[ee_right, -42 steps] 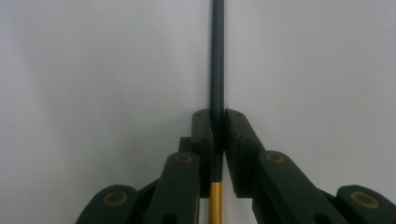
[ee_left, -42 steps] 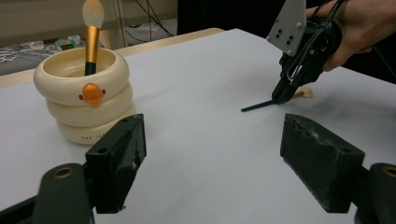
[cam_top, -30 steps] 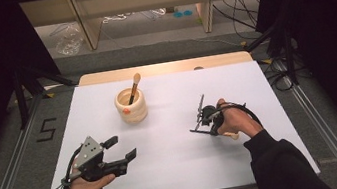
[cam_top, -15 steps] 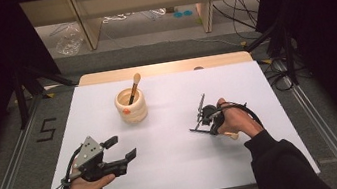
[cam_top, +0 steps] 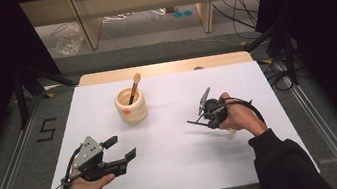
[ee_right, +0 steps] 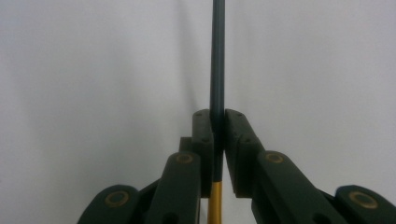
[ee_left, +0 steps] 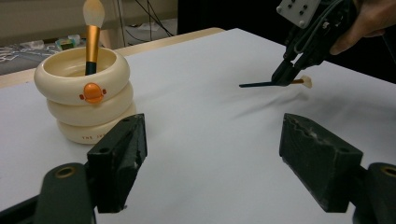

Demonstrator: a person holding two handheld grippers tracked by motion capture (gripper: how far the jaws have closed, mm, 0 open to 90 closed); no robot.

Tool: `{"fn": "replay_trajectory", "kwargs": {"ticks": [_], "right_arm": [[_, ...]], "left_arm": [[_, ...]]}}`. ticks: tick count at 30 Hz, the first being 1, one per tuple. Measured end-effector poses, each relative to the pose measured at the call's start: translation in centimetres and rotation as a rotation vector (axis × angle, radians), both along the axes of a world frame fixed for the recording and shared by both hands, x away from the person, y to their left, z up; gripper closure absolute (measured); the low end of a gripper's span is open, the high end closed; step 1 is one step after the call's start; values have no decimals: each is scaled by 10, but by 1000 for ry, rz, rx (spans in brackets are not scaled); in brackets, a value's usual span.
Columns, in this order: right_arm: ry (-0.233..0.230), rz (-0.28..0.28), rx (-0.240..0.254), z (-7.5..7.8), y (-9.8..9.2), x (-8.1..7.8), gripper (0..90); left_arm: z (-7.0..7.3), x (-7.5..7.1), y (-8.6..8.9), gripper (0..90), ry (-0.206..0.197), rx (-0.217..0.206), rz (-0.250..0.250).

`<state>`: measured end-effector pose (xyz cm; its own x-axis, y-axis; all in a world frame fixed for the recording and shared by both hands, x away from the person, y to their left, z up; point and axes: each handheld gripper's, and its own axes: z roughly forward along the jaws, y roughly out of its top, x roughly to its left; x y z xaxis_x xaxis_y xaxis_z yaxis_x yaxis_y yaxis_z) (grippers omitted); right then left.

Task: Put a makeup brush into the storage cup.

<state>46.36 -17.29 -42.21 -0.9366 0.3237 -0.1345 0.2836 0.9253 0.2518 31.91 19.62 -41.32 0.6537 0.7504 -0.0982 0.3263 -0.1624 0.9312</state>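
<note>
A cream ringed holder stands at the back middle of the white table, with a gold-banded brush leaning in it. My right gripper, to the right of the holder, is shut on a second brush just above the sheet. That brush's dark handle points left and its pale bristle tip sits behind the jaws. My left gripper hovers at the near left, jaws wide apart with nothing between them, facing the holder.
A bare wooden strip runs along the table's back edge. Black tripod legs and cables stand on the floor at both sides. Open white surface lies between the two grippers.
</note>
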Motion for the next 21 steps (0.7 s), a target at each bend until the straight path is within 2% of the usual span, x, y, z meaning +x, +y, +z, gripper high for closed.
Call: {"fn": "replay_trajectory", "kwargs": {"ticks": [3,10,13,16,21], "right_arm": [[-23,4,14,8,2,-4,837],[-51,42,71,24,5,-12,837],[-71,43,95,30,5,-14,838],[-96,49,151,36,5,-17,837],[-115,50,179,44,7,-21,837]], "left_arm": [[0,1,1,233,-7,13,-7],[-3,3,1,232,7,15,-10],[-4,3,1,232,20,-4,-4],[-4,4,2,232,11,6,-13],[-4,3,1,232,20,-6,-4]]}}
